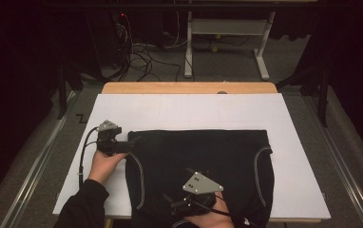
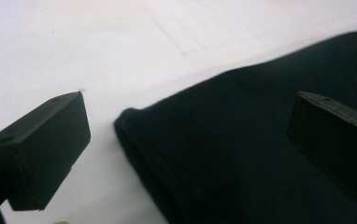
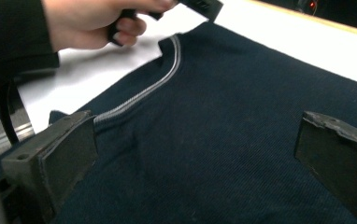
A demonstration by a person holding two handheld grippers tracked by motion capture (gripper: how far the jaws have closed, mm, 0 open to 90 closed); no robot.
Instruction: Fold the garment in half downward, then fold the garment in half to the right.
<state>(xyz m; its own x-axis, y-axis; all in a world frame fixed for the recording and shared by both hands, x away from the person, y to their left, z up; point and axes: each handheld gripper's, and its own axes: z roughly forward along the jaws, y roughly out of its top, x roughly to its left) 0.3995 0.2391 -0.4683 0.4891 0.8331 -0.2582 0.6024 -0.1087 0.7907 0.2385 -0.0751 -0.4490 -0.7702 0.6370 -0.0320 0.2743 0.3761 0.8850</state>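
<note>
High view first: a dark garment with pale seam lines is lying flat on the white board, sitting at roughly 6 o'clock of the board and hanging a bit over the near edge. The left gripper is parked at the garment's 9 o'clock side, right at its upper left corner. The right gripper sits at about 6 o'clock, over the near part of the cloth.

Left gripper view: both jaws are spread wide, nothing between them but the garment's corner, which lies on the board in the gap, nearer the left jaw. No pinch yet as far as I can tell.

Right gripper view: jaws are wide apart here too, hovering over the navy cloth. The pale seam curves off toward 11 o'clock, and the other hand with its gripper is up at 12 o'clock.

My read: this looks like a folding job that's barely started. The garment is laid out smooth, but nothing is gripped, so grabbing and folding are all still to come.
</note>
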